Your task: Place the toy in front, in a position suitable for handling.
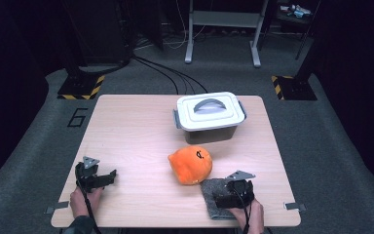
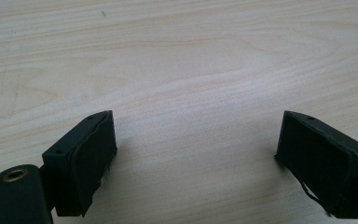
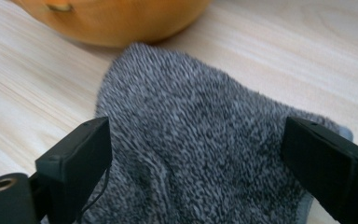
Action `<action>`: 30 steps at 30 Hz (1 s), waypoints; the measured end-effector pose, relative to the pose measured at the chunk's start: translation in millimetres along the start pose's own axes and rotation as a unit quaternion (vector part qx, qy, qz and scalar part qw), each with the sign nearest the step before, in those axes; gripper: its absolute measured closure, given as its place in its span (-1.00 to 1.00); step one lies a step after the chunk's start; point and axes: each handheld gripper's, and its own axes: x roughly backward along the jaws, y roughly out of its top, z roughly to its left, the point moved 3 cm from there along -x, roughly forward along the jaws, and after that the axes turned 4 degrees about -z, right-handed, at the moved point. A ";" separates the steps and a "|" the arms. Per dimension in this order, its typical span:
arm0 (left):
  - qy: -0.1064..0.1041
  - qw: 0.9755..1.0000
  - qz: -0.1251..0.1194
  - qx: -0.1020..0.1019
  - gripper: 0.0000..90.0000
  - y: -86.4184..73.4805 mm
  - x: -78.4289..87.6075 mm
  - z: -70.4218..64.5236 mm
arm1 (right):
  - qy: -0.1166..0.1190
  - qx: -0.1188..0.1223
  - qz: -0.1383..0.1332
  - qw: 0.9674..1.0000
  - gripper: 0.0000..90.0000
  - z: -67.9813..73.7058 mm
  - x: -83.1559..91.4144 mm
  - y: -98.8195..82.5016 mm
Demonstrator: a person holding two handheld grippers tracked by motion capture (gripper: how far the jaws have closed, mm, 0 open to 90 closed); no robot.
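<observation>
An orange plush toy (image 1: pixel 191 165) with a small black mark lies near the middle of the wooden table (image 1: pixel 131 126). Just in front of it, at the front right, a grey knitted cloth (image 1: pixel 210 194) lies flat. My right gripper (image 1: pixel 220 199) is low over that cloth, open. In the right gripper view the cloth (image 3: pixel 191 116) spreads between the wide jaws of the right gripper (image 3: pixel 196 144), and the pads do not press it. The plush toy (image 3: pixel 116 18) is just beyond. My left gripper (image 1: pixel 111 176) rests at the front left, open. In the left gripper view the left gripper (image 2: pixel 196 140) has bare wood between its jaws.
A white lidded storage box (image 1: pixel 210 116) with a grey handle stands at the back of the table, behind the plush toy. Past the table are grey carpet, cables and a metal stand (image 1: pixel 222 29). Bare wood lies between the two grippers.
</observation>
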 end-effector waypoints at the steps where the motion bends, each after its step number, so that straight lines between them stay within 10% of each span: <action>1: 0.000 1.000 -0.001 -0.001 -0.74 0.1 -0.1 0.1 | -0.001 0.002 0.001 1.000 -0.74 -0.3 -1.1 -1.8; 14: 0.000 1.000 0.001 -0.001 -0.74 0.0 0.2 0.0 | -0.050 0.019 0.019 0.998 0.21 -6.0 -5.5 -11.7; 30: 0.001 1.000 -0.001 -0.001 -0.74 0.0 0.0 0.0 | -0.052 -0.002 -0.019 0.998 0.63 -14.0 0.6 -17.4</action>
